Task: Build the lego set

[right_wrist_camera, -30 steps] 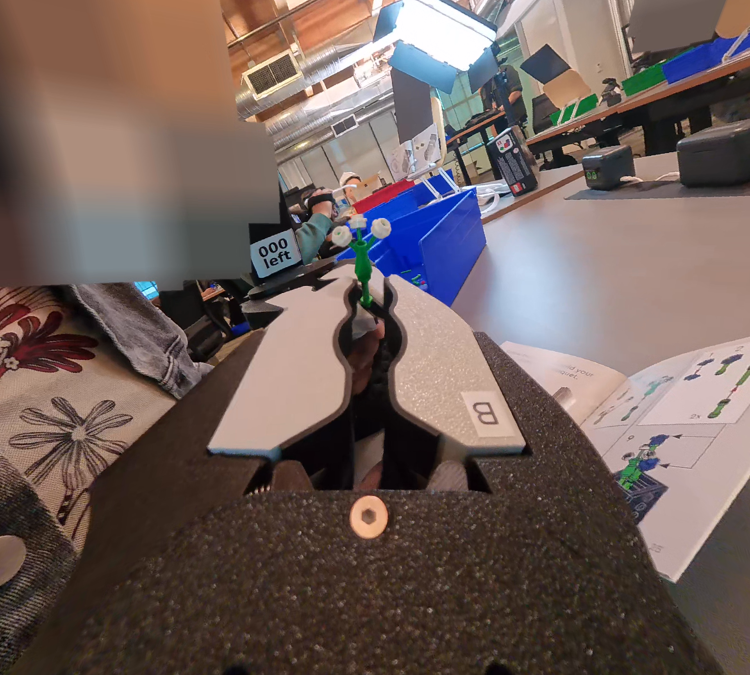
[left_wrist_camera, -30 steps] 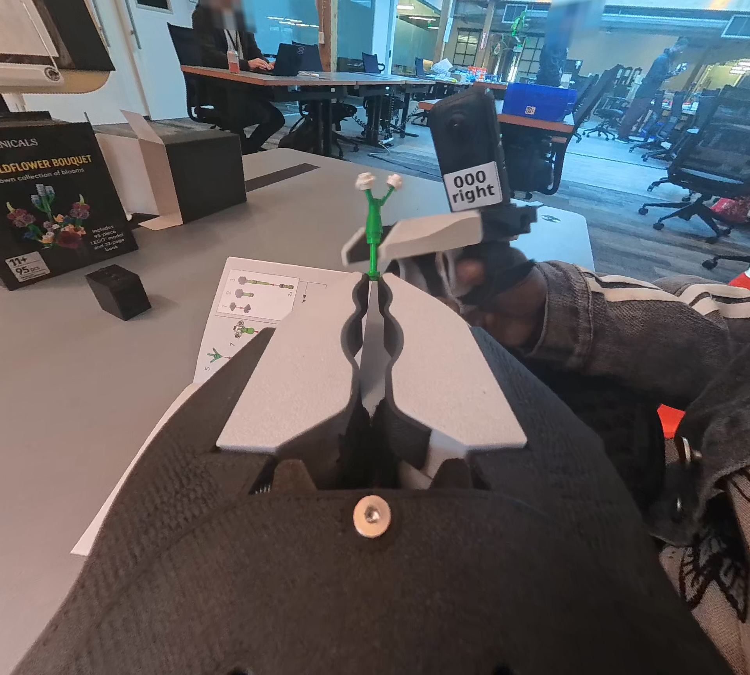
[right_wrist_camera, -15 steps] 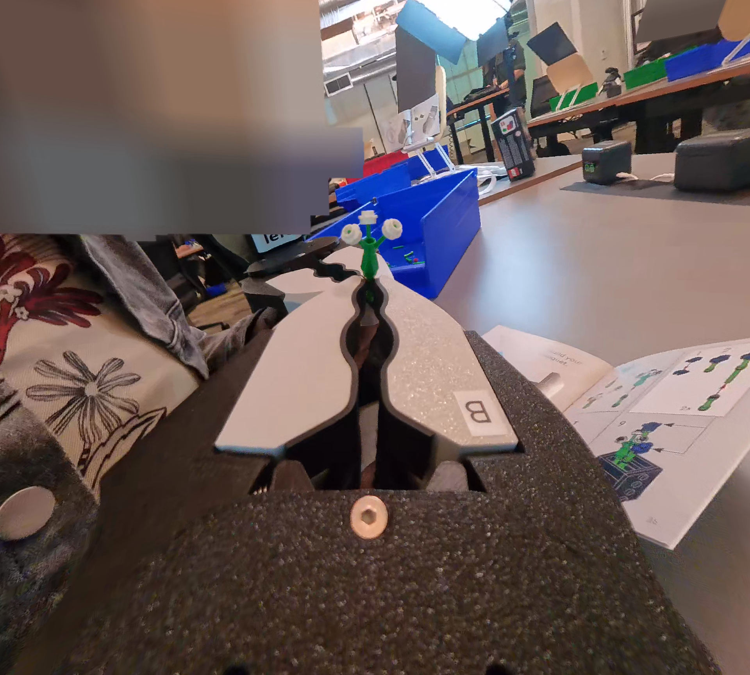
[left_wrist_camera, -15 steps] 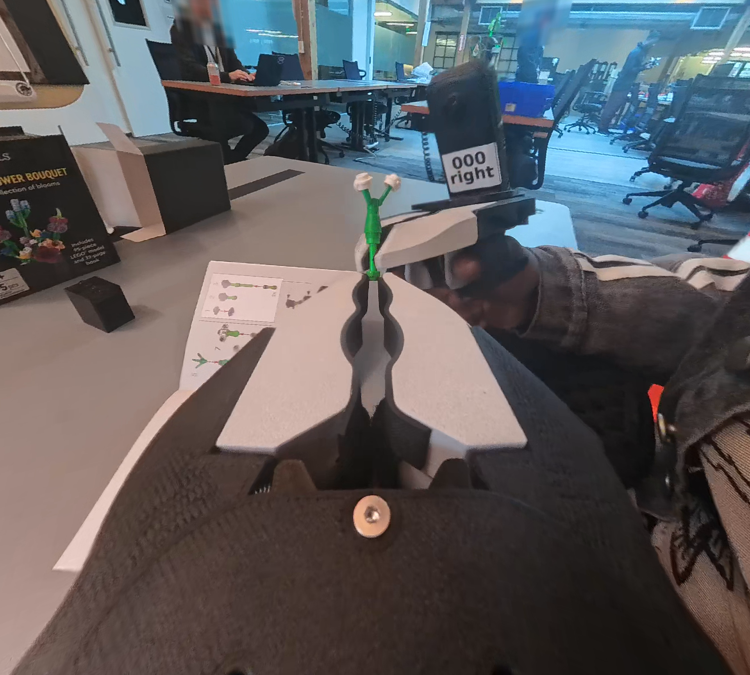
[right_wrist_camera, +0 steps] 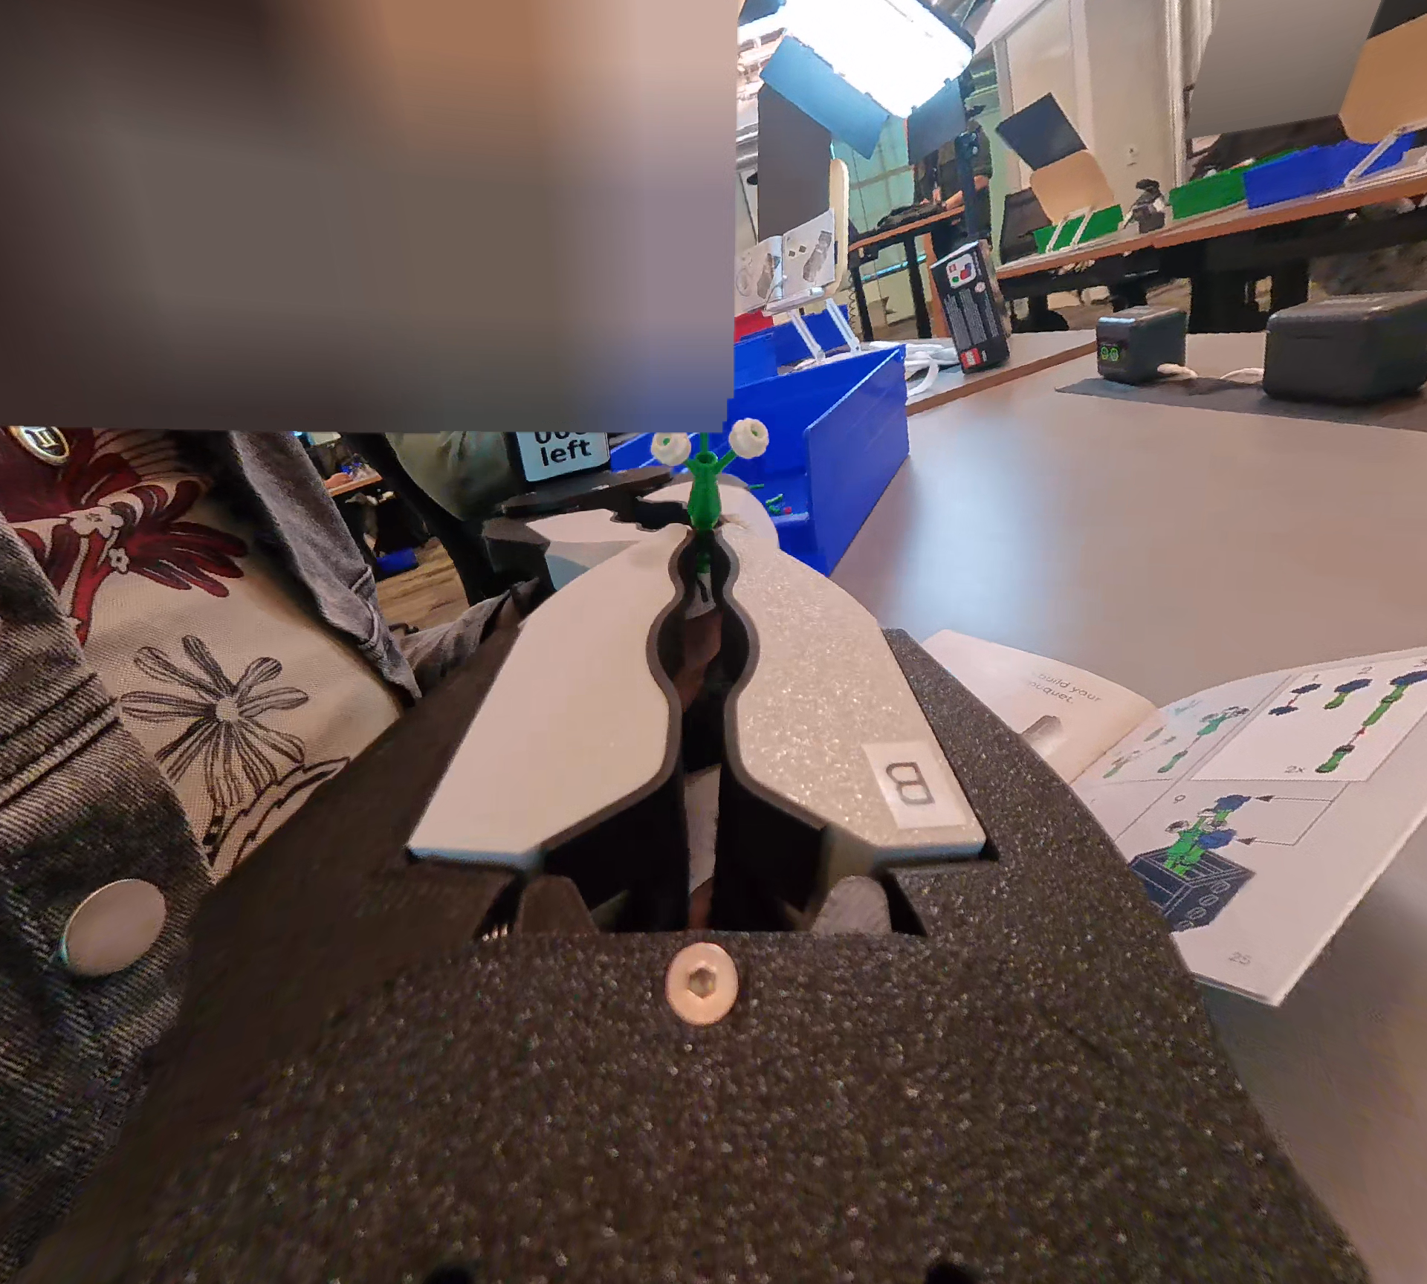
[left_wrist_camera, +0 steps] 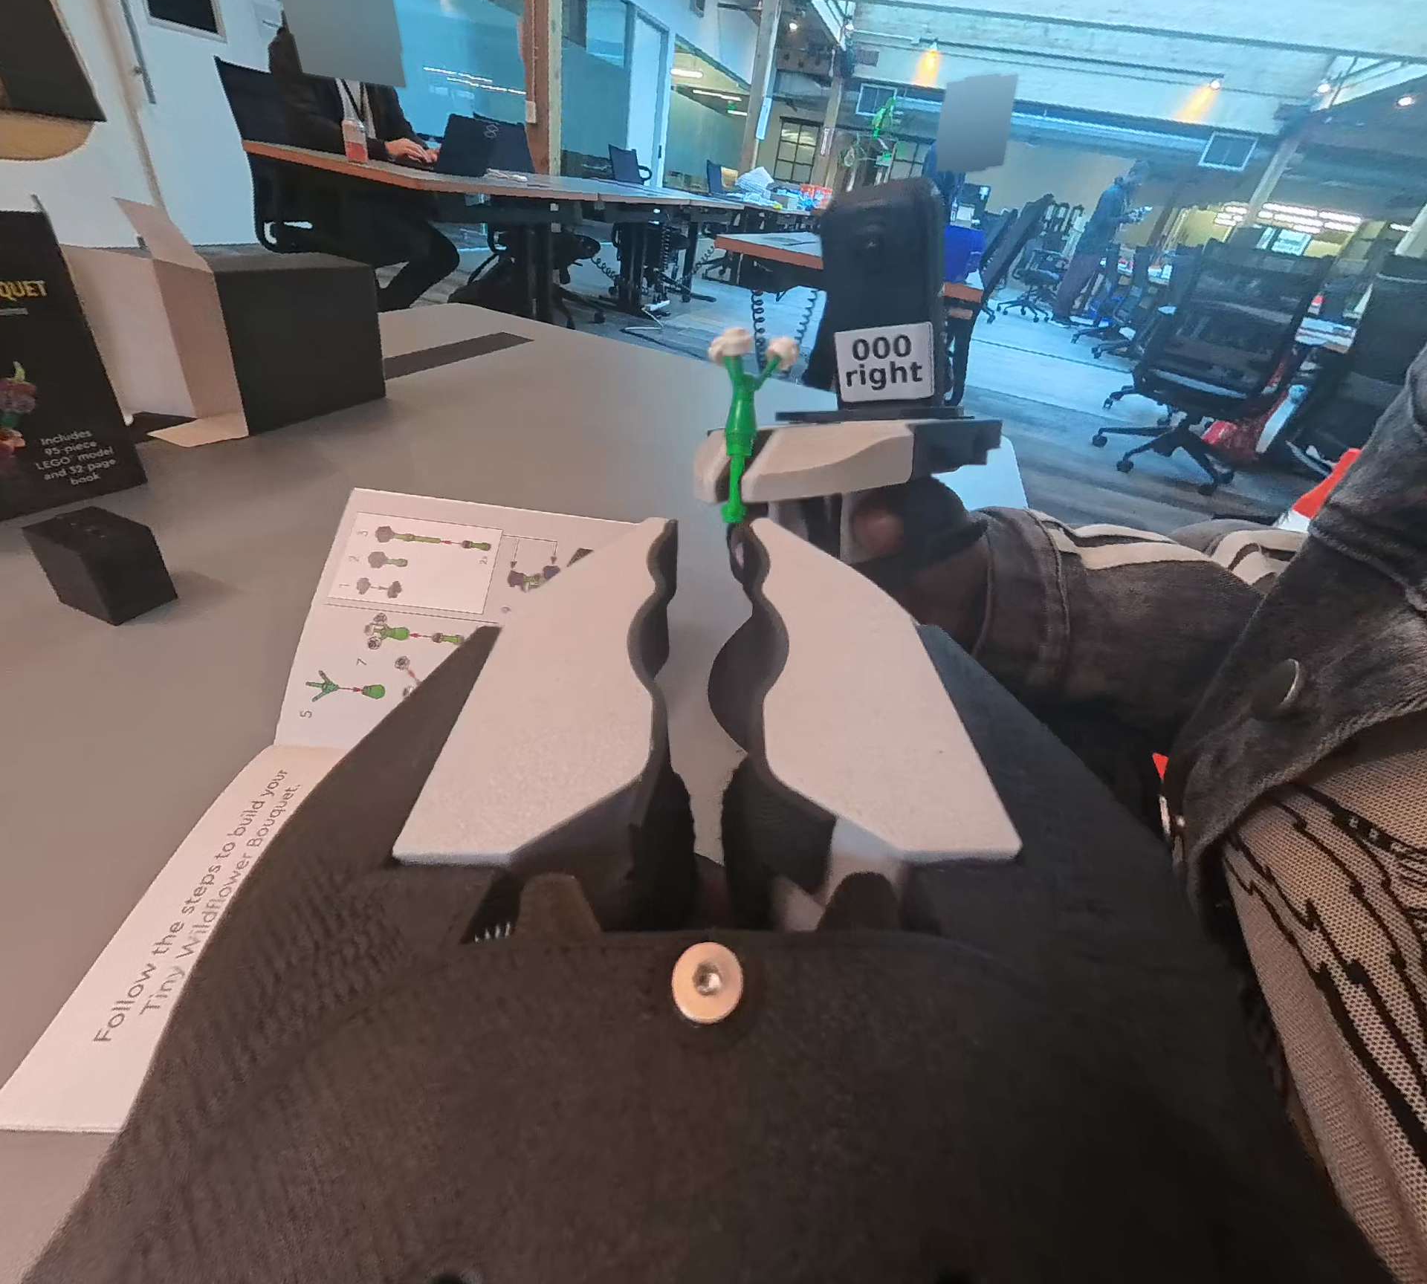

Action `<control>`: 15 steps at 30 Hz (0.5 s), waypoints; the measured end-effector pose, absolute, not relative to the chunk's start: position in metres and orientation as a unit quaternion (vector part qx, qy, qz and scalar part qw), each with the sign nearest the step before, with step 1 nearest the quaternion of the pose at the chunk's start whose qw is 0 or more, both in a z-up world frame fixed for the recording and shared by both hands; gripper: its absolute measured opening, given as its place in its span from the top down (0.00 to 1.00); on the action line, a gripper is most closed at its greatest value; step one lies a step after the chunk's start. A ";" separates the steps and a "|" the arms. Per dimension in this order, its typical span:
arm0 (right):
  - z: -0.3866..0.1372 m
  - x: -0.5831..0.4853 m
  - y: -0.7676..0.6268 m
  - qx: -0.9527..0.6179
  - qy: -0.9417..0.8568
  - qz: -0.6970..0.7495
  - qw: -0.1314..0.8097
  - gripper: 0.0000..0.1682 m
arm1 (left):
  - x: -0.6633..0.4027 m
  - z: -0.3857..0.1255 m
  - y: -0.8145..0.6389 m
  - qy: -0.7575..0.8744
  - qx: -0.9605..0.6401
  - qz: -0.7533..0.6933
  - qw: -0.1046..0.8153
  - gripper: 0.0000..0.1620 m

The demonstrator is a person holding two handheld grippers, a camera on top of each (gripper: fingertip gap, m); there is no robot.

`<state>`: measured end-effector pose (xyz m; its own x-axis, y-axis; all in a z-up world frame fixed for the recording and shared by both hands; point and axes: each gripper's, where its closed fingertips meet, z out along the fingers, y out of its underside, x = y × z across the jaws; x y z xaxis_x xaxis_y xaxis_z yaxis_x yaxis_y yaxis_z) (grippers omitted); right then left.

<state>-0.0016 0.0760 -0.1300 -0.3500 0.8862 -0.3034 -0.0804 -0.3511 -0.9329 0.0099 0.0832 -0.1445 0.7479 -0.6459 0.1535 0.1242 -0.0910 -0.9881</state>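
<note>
A thin green lego stem with two white buds (left_wrist_camera: 739, 421) stands upright, gripped near its lower end by my right gripper (left_wrist_camera: 718, 475), which comes in from the right. In the right wrist view the same stem (right_wrist_camera: 704, 483) rises from my right gripper's (right_wrist_camera: 704, 540) shut tips. My left gripper (left_wrist_camera: 706, 533) sits just below the stem with its jaws parted and nothing between them. The stem's bottom tip is right above the left gripper's right fingertip (left_wrist_camera: 760, 537). The open instruction booklet (left_wrist_camera: 401, 598) lies on the grey table (left_wrist_camera: 193, 691) under both grippers.
A blue parts bin (right_wrist_camera: 842, 421) stands behind the stem in the right wrist view. A black lego box (left_wrist_camera: 54, 382), a small black cube (left_wrist_camera: 100, 564) and an open black carton (left_wrist_camera: 286, 336) stand at the left. The booklet also shows at the right (right_wrist_camera: 1251, 807). My two grippers' fingertips are within a few centimetres of each other. The small black cube (left_wrist_camera: 100, 564) is about equally far from each gripper, around 25 cm.
My left gripper was shut on the stem's base and has opened and let go. The right gripper stays shut on the stem and now holds it alone.
</note>
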 end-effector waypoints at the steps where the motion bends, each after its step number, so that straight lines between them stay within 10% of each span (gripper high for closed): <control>1: -0.128 0.000 0.078 -0.447 -0.441 0.692 0.358 0.99 | 0.009 -0.144 0.083 0.189 -0.675 -0.301 0.647 0.89; 15: -0.103 0.025 0.107 -0.429 -0.347 0.715 0.429 0.98 | -0.085 -0.137 0.211 0.334 -0.816 -0.055 0.468 0.67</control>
